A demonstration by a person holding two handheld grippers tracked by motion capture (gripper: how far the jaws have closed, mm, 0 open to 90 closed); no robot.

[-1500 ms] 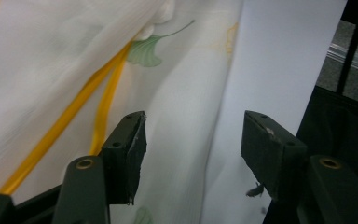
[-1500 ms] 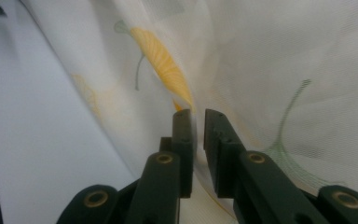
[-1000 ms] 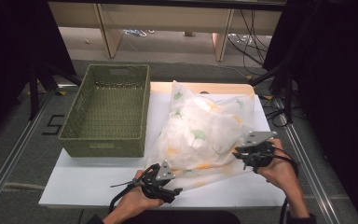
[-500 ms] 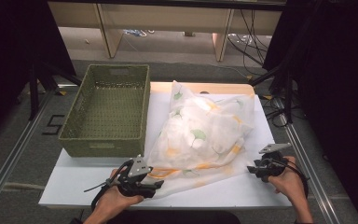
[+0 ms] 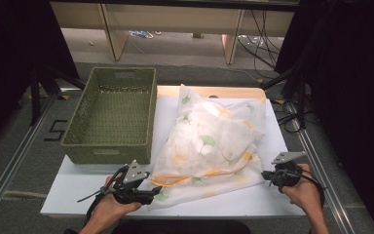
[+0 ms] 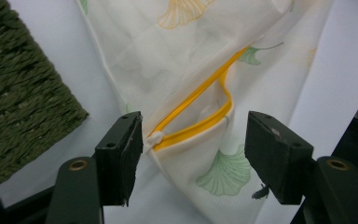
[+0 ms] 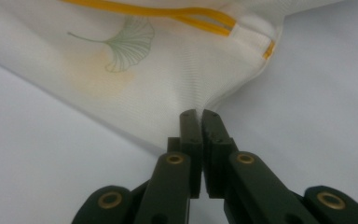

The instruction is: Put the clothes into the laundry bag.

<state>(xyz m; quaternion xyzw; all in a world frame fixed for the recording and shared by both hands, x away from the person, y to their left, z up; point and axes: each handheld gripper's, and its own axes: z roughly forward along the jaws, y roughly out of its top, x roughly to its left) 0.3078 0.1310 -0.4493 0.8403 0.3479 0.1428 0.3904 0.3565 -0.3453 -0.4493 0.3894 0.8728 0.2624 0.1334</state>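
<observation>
High view: A white pillowcase (image 5: 209,141) printed with green and yellow ginkgo leaves, with a pillow inside, lies on the white surface (image 5: 73,190), to the right of a green woven basket (image 5: 112,117). Its near edge, trimmed with a yellow zipper, faces the person. The left tongs (image 5: 152,195) sit at the near left corner of the pillowcase, held by the left hand (image 5: 108,210). The right tongs (image 5: 267,174) sit at the near right corner, held by the right hand (image 5: 306,191). The two tongs are well apart, one at each end of the near edge.

Left gripper view: The left tongs (image 6: 193,140) stand wide apart. The yellow zipper (image 6: 200,95) is partly unzipped and forms a loop-shaped gap between the jaws. The white zipper pull (image 6: 153,139) lies just beside, possibly touching, the left-hand jaw. The jaws straddle the corner of the pillowcase (image 6: 182,56) without clamping it. The basket (image 6: 23,93) occupies the left edge of the view.

Right gripper view: The right tongs (image 7: 199,117) are closed, pinching the fabric of the pillowcase (image 7: 135,70) just below its corner. The fabric puckers toward the jaw tips. The end of the zipper (image 7: 191,16) lies above the pinch point, over the surface (image 7: 317,84).
</observation>
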